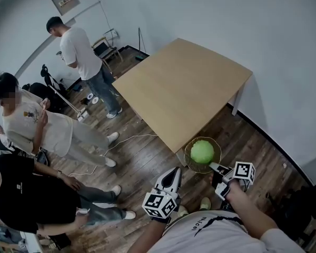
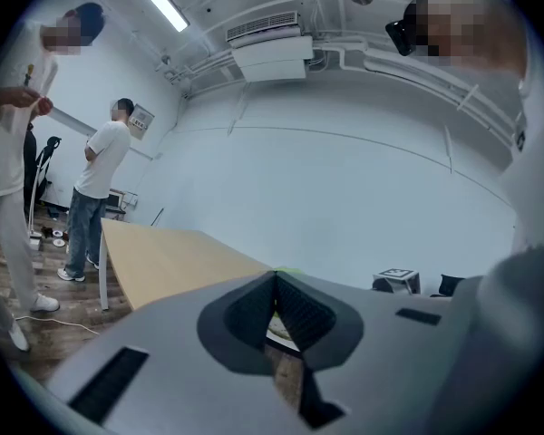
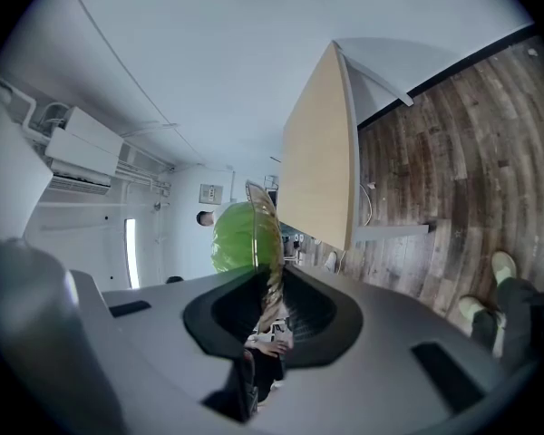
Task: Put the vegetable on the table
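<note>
A round green vegetable (image 1: 202, 151) lies in a clear glass bowl (image 1: 187, 156) held in the air just off the near corner of the light wooden table (image 1: 184, 83). My right gripper (image 1: 214, 167) is shut on the bowl's rim. In the right gripper view the bowl's rim (image 3: 264, 214) runs edge-on between the jaws of my right gripper (image 3: 270, 284), with the vegetable (image 3: 231, 234) to its left and the table (image 3: 322, 161) beyond. My left gripper (image 1: 175, 172) hangs lower and to the left. The left gripper (image 2: 276, 284) is shut on nothing, and the table (image 2: 163, 256) lies ahead of it.
Three people stand or sit at the left: one in a white shirt (image 1: 79, 51) at the back, one in white (image 1: 31, 125), one in black (image 1: 21, 191). A chair (image 1: 108, 47) stands by the far wall. A white cable (image 1: 131, 138) lies on the wooden floor.
</note>
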{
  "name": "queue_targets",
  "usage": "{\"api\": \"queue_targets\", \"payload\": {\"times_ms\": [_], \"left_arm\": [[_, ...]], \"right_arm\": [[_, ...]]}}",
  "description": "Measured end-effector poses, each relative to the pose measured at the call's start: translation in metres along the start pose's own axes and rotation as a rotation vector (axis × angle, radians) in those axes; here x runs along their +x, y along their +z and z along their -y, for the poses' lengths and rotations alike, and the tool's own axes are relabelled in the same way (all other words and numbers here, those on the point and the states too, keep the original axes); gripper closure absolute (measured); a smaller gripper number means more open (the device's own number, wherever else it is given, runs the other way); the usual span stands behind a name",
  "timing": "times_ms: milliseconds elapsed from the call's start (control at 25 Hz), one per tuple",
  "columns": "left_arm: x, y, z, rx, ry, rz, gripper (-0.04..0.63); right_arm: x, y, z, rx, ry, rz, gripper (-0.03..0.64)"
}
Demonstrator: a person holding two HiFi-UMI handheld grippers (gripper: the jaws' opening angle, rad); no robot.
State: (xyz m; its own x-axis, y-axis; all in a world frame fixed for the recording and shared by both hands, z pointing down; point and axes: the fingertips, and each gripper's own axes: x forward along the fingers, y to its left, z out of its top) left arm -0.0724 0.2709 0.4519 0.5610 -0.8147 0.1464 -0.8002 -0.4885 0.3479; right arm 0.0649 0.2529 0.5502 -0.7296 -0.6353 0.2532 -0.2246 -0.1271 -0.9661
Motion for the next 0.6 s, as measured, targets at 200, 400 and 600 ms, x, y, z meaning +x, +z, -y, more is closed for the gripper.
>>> {"api": "queue_targets", "payload": {"times_ms": [200, 400, 600], "left_arm": [[0.013, -0.002, 0.001, 0.003, 0.003, 0.002, 0.583], [0.026, -0.01, 0.01, -0.013, 0.039, 0.0, 0.583], [0.041, -0.008, 0.005, -0.032, 0.064, -0.009, 0.583]], "right_arm": [[0.0, 0.014, 0.007, 0.01, -0.009, 0.009, 0.56], [-0.01, 0.03, 0.017, 0.011, -0.001, -0.008, 0.56], [-0.001, 0.044, 0.016, 0.013, 0.006, -0.024, 0.56]]}}
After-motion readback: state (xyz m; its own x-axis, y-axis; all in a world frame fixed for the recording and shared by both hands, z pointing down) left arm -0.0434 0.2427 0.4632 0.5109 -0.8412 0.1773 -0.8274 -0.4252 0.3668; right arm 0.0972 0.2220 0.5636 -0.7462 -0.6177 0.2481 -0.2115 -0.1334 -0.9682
